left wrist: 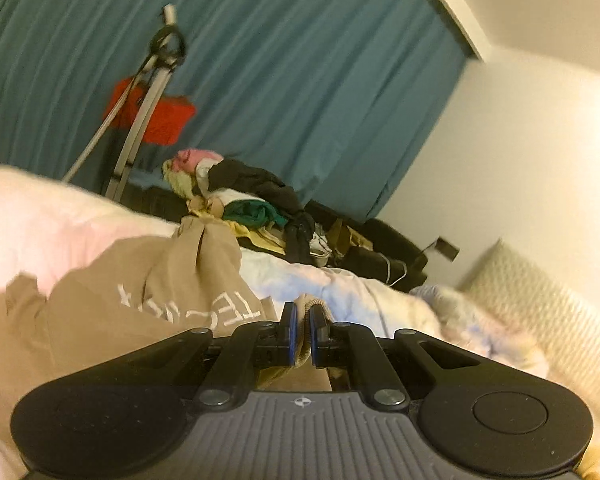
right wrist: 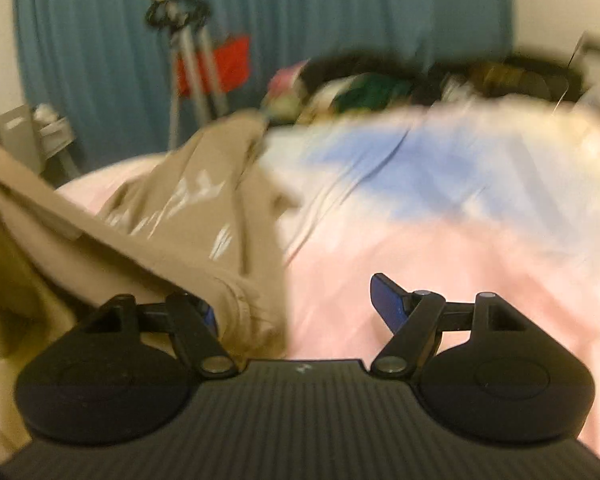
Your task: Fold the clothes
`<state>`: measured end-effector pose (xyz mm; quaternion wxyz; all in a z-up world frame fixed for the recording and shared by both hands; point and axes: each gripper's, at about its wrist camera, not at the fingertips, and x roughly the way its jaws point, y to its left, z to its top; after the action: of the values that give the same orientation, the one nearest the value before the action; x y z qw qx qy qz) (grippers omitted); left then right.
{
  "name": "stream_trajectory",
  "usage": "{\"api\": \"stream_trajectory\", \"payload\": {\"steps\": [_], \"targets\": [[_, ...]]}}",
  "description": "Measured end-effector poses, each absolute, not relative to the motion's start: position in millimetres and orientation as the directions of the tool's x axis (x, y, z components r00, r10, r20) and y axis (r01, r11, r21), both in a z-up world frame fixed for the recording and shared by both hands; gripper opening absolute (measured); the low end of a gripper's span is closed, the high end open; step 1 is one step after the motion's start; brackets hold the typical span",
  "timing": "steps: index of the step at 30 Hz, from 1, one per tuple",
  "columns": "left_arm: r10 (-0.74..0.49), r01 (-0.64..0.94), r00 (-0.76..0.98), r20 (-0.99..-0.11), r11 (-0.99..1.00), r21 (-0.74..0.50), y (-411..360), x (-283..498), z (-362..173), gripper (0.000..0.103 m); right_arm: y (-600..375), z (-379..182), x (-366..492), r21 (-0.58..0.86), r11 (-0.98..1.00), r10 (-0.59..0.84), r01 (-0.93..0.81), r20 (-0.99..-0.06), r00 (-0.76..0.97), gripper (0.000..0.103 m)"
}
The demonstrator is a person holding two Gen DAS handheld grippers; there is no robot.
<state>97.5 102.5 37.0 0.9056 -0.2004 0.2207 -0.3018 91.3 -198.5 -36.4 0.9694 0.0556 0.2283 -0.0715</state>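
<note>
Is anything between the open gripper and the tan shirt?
No. The right gripper has its jaws wide apart, and the tan shirt already drapes over its left finger, so nothing visible stands between them.

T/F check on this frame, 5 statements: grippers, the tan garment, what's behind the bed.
1. The left hand-held gripper is shut on a ribbed edge of the tan sweatshirt. True.
2. The right hand-held gripper is clamped on the sweatshirt. False: its jaws stand wide apart; the cloth only lies against the left finger.
3. The sweatshirt carries white lettering. True.
4. The curtain behind the bed is red. False: it is teal; a red cloth hangs by the tripod.
5. The far side of the bed is bare. False: a clothes pile sits there.
</note>
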Motion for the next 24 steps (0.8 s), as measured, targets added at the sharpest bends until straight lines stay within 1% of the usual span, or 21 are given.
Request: {"api": "stream_trajectory", "payload": {"steps": [1,2,4,6,7,8,11,12,14,16,17,20,23,24], "targets": [[-0.632,0.443,0.722,-0.281,0.734,-0.515,107,98,36,0.007,-192,-29,83,0.024,0.982,-0.163,0.187,-0.385,0.908,0.074],[-0.614,0.422,0.731,-0.299,0.750,-0.509,110,97,34,0.007,-187,-23,75,-0.005,0.980,-0.189,0.198,-0.323,0.927,0.074],[-0.577,0.382,0.745,-0.334,0.780,-0.496,116,95,31,0.008,-180,-11,61,-0.023,0.979,-0.201,0.201,-0.208,0.957,0.074],[-0.548,0.339,0.741,-0.388,0.804,-0.489,118,94,22,0.009,-174,-5,52,-0.019,0.983,-0.182,0.181,-0.147,0.972,0.074],[-0.533,0.318,0.738,-0.414,0.815,-0.484,119,94,18,0.014,-171,-3,49,-0.023,0.985,-0.173,0.172,-0.126,0.977,0.074],[-0.518,0.296,0.733,-0.440,0.826,-0.479,120,94,14,0.019,-168,-3,47,-0.033,0.986,-0.164,0.162,-0.117,0.979,0.074],[-0.456,0.268,0.725,-0.516,0.877,-0.399,111,93,3,0.021,-163,-4,43,-0.048,0.990,-0.139,0.134,-0.104,0.985,0.074],[-0.438,0.268,0.725,-0.531,0.890,-0.368,106,93,1,0.024,-162,-4,43,-0.046,0.991,-0.131,0.127,-0.107,0.986,0.074],[-0.399,0.271,0.728,-0.557,0.914,-0.301,93,91,-5,0.045,-161,-5,42,-0.040,0.993,-0.117,0.113,-0.113,0.987,0.074],[-0.353,0.275,0.737,-0.576,0.936,-0.221,79,88,-11,0.057,-163,-4,43,-0.027,0.994,-0.109,0.107,-0.124,0.986,0.074],[-0.330,0.281,0.741,-0.585,0.943,-0.176,71,86,-15,0.059,-165,-3,46,-0.018,0.994,-0.107,0.105,-0.128,0.986,0.074],[-0.245,0.288,0.747,-0.617,0.957,-0.032,48,81,-27,0.059,-170,0,49,0.011,0.994,-0.106,0.108,-0.139,0.985,0.074],[-0.167,0.261,0.755,-0.634,0.964,0.057,37,76,-36,0.059,-180,-1,49,0.035,0.991,-0.124,0.130,-0.144,0.982,0.074],[-0.112,0.221,0.775,-0.621,0.970,0.100,37,73,-38,0.059,-184,-1,48,0.042,0.989,-0.133,0.140,-0.147,0.980,0.074]]}}
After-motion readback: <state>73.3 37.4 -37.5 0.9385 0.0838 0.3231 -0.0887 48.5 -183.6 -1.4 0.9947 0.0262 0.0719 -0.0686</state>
